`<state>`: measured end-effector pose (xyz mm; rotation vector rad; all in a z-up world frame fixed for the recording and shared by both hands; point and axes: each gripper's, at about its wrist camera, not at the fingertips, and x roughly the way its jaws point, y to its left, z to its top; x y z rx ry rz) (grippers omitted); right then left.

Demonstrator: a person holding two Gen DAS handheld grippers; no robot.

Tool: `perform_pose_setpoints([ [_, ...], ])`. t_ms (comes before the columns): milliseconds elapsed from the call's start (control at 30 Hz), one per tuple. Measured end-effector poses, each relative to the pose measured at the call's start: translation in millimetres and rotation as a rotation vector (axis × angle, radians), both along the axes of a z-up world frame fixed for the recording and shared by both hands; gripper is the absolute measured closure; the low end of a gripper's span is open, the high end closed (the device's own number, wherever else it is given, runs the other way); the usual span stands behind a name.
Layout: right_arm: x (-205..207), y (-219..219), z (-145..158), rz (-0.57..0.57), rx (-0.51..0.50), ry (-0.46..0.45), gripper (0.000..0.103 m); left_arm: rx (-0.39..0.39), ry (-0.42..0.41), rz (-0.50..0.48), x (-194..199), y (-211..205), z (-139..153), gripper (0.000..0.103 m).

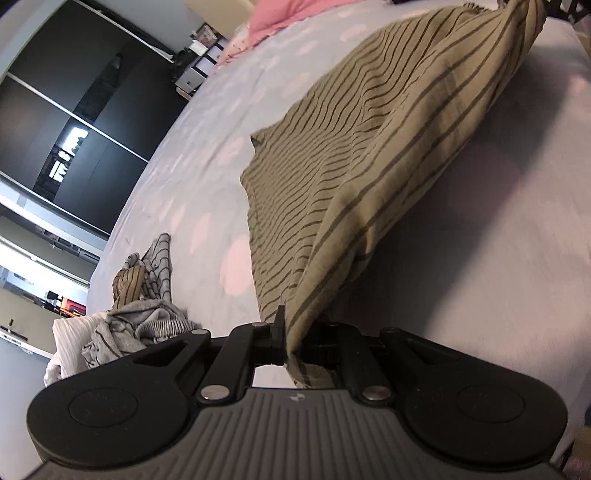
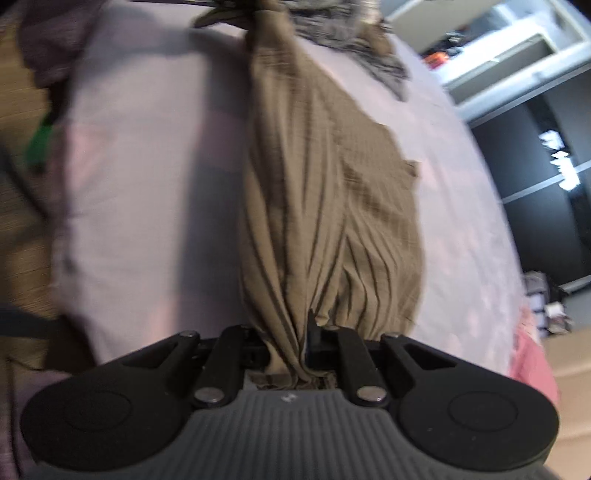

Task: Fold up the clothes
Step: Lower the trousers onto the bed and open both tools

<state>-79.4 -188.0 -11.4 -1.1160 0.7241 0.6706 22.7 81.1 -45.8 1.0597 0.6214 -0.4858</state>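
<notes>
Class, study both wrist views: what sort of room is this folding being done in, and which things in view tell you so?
Most likely a bedroom. The striped garment is spread over a bed sheet with pale pink patches, a pink pillow lies at the far end, and a dark sliding-door wardrobe stands beside the bed.

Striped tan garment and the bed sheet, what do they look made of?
Striped tan garment: thin, soft fabric, matte, maybe cotton jersey; it drapes and gathers into fine folds where both tongs pinch it. Bed sheet: smooth matte cloth, pale lilac with pink blotches, lightly wrinkled; likely cotton, uncertain.
</notes>
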Motion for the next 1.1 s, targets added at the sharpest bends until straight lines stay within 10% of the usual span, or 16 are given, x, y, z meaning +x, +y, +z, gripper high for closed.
perform_pose_setpoints([
  [300, 7, 4, -18, -0.010, -0.026, 0.113, 0.075, -0.018, 0.132, 0.040, 9, 6, -20, 0.086],
  [433, 5, 1, -13, -0.005, -0.010, 0.145, 0.058, -0.061, 0.173, 0.071, 15, 12, -14, 0.055],
  [733, -3, 9, 43, 0.044, 0.102, 0.250, 0.037, -0.105, 0.218, 0.073, 26, 12, 27, 0.049],
  [1000, 59, 1, 113, -0.098, 0.387, 0.253, 0.038, -0.334, 0.214, 0.136, 57, 19, 70, 0.046],
  [1100, 97, -3, 120, -0.193, 0.487, 0.248, 0.053, -0.408, 0.222, 0.165, 69, 24, 72, 0.046],
])
